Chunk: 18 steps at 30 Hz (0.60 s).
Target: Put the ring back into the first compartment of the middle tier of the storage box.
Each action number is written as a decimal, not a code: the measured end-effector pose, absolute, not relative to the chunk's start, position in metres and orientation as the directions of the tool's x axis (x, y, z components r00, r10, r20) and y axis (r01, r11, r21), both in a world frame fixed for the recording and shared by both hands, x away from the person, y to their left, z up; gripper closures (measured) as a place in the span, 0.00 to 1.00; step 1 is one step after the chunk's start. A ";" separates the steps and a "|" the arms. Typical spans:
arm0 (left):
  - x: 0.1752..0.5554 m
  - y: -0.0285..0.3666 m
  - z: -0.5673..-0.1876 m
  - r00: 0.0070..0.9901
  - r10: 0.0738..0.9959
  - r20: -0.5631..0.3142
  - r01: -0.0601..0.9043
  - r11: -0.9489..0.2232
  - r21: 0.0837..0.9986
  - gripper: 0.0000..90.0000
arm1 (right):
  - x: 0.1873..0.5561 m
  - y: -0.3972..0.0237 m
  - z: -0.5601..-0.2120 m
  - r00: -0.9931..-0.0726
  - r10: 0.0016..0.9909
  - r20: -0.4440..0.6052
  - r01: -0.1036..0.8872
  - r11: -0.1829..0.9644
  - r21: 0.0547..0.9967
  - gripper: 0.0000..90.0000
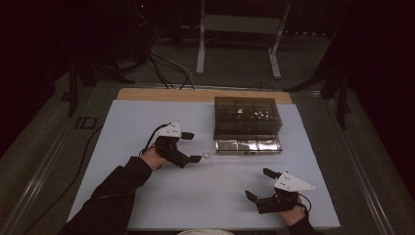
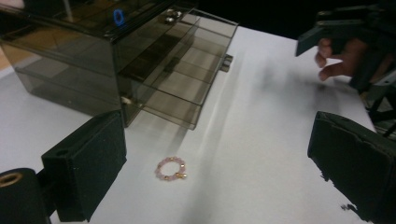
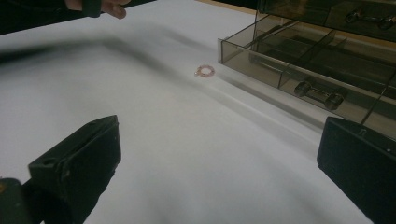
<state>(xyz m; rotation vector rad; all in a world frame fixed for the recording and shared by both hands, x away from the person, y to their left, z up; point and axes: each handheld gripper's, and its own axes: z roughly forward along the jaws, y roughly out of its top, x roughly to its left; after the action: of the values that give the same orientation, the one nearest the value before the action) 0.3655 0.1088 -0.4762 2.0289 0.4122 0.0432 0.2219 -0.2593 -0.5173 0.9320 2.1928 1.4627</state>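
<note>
Small pink beaded ring (image 2: 171, 168) lies flat on white table (image 2: 261, 140), judged light, loose-strung, slippery; left gripper (image 2: 219, 163), jaws wide apart, should pinch across its rim.

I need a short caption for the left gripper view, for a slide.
Open left gripper poised over a pink bead ring on the white table, beside a smoky drawer box with its bottom drawer pulled out.
</note>
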 end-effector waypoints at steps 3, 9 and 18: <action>0.369 0.105 -0.479 0.938 0.316 -0.140 0.275 -0.441 0.854 0.07 | 0.222 -0.260 -0.517 -0.725 0.685 0.069 0.328 0.255 0.910 0.00; 0.374 0.095 -0.484 0.931 0.318 -0.181 0.322 -0.475 0.819 0.06 | 0.222 -0.260 -0.517 -0.724 0.686 0.073 0.328 0.250 0.911 0.00; 0.380 0.078 -0.497 0.905 0.388 -0.175 0.375 -0.528 0.762 0.06 | 0.222 -0.260 -0.517 -0.725 0.685 0.072 0.327 0.250 0.911 0.00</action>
<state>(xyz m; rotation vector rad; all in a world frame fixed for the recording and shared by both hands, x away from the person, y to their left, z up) 0.3804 0.0782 -0.4970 2.1773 0.5436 0.0200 0.2218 -0.2604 -0.5166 0.9310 2.1876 1.4670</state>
